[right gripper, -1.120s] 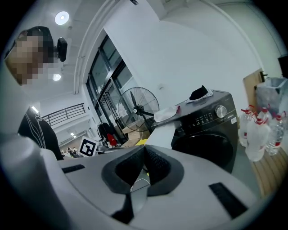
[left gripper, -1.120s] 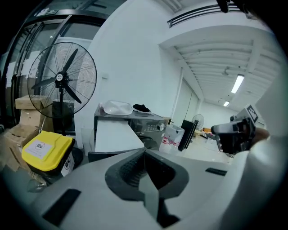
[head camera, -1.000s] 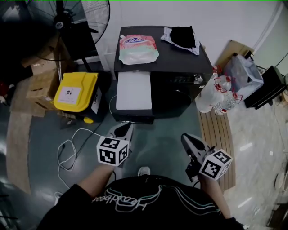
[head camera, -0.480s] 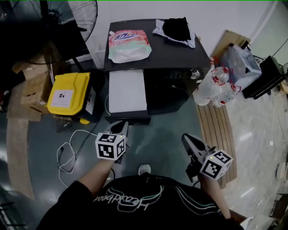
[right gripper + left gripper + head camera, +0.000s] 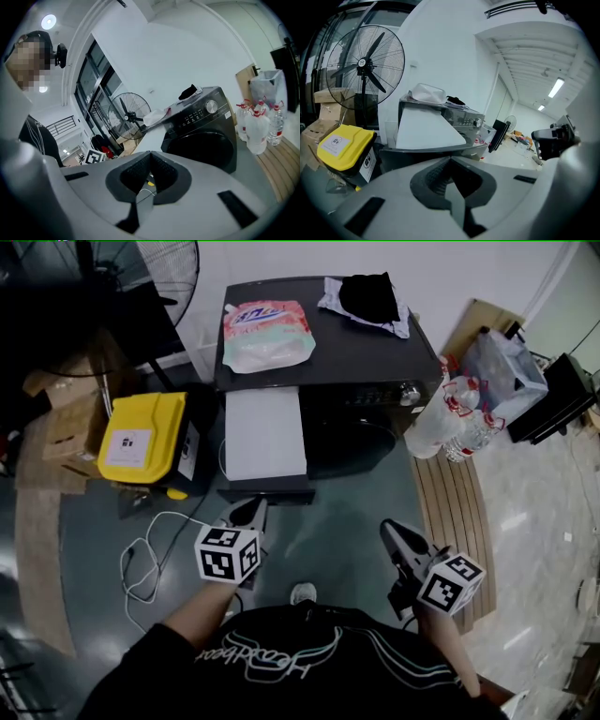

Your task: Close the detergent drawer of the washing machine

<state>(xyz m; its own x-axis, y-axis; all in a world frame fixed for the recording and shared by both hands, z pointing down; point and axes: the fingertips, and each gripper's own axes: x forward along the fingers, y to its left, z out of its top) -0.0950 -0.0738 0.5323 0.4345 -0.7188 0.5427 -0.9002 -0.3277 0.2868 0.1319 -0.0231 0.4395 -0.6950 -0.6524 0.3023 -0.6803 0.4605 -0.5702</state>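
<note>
The black washing machine (image 5: pixel 361 348) stands ahead of me. Its detergent drawer (image 5: pixel 265 435) is pulled far out, a long white panel ending in a dark front (image 5: pixel 268 489). My left gripper (image 5: pixel 250 511) is shut and empty, its tips just short of that drawer front. In the left gripper view the drawer (image 5: pixel 425 129) fills the space right beyond the closed left gripper (image 5: pixel 450 160). My right gripper (image 5: pixel 390 530) is shut and empty, lower right, apart from the machine. In the right gripper view the right gripper (image 5: pixel 149 155) points toward the washing machine (image 5: pixel 206 136) and the drawer (image 5: pixel 153 134).
A detergent pouch (image 5: pixel 267 334) and a black cloth (image 5: pixel 368 298) lie on the machine's top. Left of the drawer stands a yellow-lidded box (image 5: pixel 141 437), with a fan (image 5: pixel 141 268) behind. A white cable (image 5: pixel 155 554) trails on the floor. Water bottles (image 5: pixel 450 423) and wooden slats (image 5: pixel 457 512) sit at the right.
The head view has shifted a little. My left gripper has edged slightly lower in the picture, still by the drawer front. The drawer stays equally far out; the right gripper is unmoved.
</note>
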